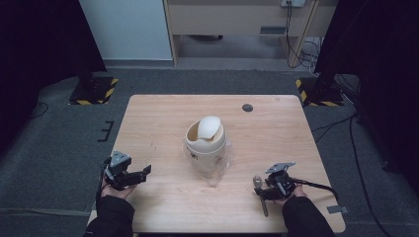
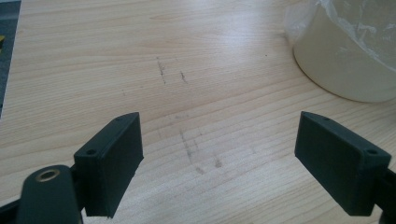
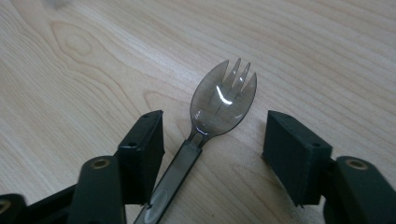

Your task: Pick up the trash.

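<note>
right gripper (image 1: 260, 189) over spork (image 1: 260, 193), near cream container (image 1: 205, 143).

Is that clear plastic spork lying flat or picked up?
Lying flat: the spork rests on the table, between the right tongs, unpinched.

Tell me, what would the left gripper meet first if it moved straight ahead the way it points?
Probably the cream container in its clear plastic wrap; between it and the left gripper lies bare table.

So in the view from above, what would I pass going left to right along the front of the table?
Left gripper, jaws open → cream lidded container in clear wrap → translucent spork lying on the table → right gripper, jaws either side of the spork's handle, not pressing it.
</note>
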Demonstrator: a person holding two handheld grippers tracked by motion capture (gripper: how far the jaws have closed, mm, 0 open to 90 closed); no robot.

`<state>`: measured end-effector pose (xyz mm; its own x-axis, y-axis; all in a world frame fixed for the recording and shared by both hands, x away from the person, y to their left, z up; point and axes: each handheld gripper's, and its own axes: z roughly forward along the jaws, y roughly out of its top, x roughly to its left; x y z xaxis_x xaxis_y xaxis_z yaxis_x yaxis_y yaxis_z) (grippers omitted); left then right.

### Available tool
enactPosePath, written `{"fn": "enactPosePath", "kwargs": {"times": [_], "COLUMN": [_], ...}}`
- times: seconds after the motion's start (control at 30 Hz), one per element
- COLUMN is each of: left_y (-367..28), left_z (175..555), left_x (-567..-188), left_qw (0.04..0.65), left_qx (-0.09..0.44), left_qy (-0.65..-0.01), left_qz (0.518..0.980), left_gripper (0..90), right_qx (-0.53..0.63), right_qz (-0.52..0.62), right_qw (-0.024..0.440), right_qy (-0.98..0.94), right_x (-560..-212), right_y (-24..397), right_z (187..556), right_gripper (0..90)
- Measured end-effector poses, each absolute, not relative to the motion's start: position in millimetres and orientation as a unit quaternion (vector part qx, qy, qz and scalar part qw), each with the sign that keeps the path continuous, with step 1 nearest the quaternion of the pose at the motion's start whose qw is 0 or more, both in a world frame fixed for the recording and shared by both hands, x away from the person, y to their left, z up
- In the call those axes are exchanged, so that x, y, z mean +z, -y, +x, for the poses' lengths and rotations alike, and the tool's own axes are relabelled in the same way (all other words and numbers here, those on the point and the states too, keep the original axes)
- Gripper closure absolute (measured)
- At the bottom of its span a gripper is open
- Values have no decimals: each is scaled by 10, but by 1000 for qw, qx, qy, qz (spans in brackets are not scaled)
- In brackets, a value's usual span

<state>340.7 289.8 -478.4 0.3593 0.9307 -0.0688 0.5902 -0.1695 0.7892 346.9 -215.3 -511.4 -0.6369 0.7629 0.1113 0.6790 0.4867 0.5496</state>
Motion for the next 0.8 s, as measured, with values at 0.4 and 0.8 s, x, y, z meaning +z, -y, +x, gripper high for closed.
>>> {"fn": "enactPosePath", "kwargs": {"times": [0.4,0.8], "left_y": [-2892,-2896], "left_z": [3412,3409], "left_x": [-4787,-4785], "left_qw": [380,381], "left_qx": [220,219], "left_qy": [-520,-520], "left_qz": [733,732], "left_gripper": [152,156], "right_qx": [270,261], "right_qz": [382,395], "right_qw": [111,104], "right_qy": [-877,-874], "right_x": [-5112,-5096], "right_y": [2187,2204], "right_z": [3552,3516], "right_gripper": [716,746]}}
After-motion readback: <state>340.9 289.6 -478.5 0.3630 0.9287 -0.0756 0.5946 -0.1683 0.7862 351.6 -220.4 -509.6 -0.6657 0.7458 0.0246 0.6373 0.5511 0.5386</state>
